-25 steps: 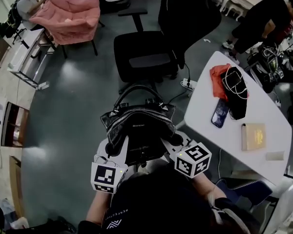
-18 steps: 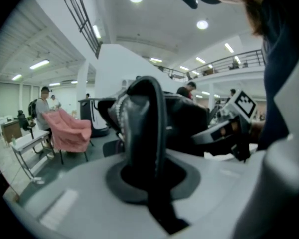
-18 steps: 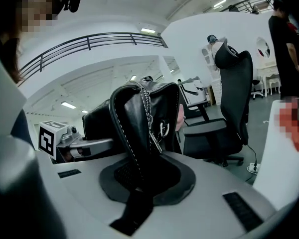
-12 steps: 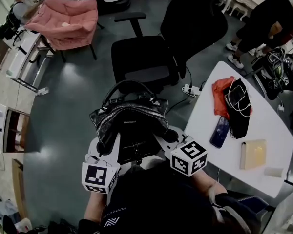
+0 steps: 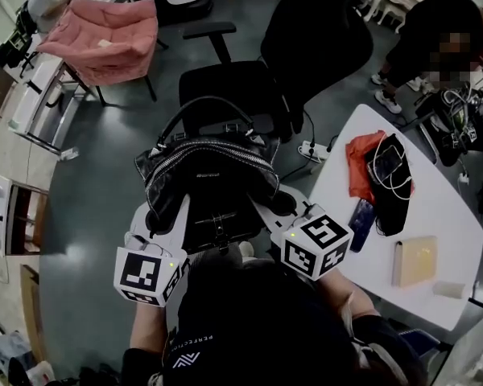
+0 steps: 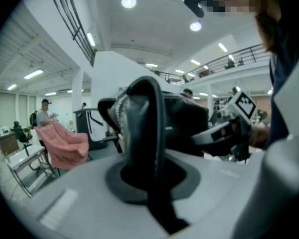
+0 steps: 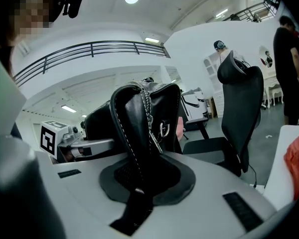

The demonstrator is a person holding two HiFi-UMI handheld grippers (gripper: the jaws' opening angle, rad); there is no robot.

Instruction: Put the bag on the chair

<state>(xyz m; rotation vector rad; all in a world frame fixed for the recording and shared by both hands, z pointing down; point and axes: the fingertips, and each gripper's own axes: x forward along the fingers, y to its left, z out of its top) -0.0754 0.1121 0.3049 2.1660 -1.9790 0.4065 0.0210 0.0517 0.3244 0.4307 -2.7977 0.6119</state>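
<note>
A black leather handbag [image 5: 209, 175] with a zip and arched handles hangs in the air between my two grippers. My left gripper [image 5: 159, 219] is shut on the bag's left end [image 6: 142, 133], and my right gripper [image 5: 280, 207] is shut on its right end [image 7: 144, 128]. Each view along the jaws shows a strap end pinched between them, at my left gripper [image 6: 152, 188] and at my right gripper [image 7: 139, 183]. The black office chair [image 5: 225, 87] stands just beyond the bag, its seat facing me. The chair's tall back [image 7: 241, 103] rises at the right.
A white table [image 5: 435, 296] at the right carries a red cloth [image 5: 361, 155], a black pouch with a cable [image 5: 393, 171], a phone [image 5: 360, 225] and a book [image 5: 414, 260]. A pink armchair [image 5: 105, 34] stands far left. A person [image 5: 431, 34] bends over at the upper right.
Both grippers have carried the bag forward and upward toward the office chair. The bag's handles now overlap the front of the chair seat in the head view.
</note>
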